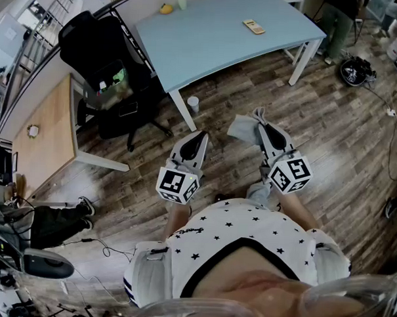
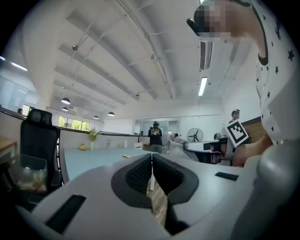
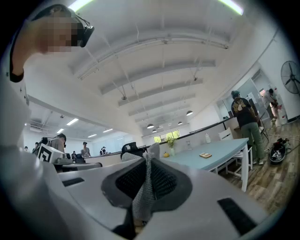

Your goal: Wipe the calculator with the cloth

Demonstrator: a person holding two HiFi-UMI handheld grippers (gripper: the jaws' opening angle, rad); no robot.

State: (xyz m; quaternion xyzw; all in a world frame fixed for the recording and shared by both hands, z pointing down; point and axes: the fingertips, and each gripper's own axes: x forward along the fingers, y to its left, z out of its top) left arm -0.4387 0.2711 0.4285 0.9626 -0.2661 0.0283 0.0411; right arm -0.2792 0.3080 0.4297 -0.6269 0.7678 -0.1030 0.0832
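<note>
Right gripper (image 3: 147, 163) first: its own view shows the two ribbed pads clamped on a fold of grey cloth (image 3: 144, 187), which stands upright between them and pokes out past the tips. The head view shows this only as a pale bunch beside the gripper's nose. The left gripper (image 2: 152, 161) has its jaws pressed together with a hairline seam between them, and nothing is caught there. Only the head view places the pair: side by side, low in front of the person's body, over the wooden floor (image 1: 331, 127) and well apart from the light-blue table (image 1: 210, 50). The calculator (image 1: 253, 26) lies flat on that table toward its far end, touched by nothing. From either gripper view it is a small tan sliver on the tabletop — its keys are too small to make out. The head view also shows a black office chair (image 1: 98, 51) at the table's left and a white cup (image 1: 193, 104) on the floor near a table leg. The hands holding the grippers are hidden behind the marker cubes and the person's shirt.
</note>
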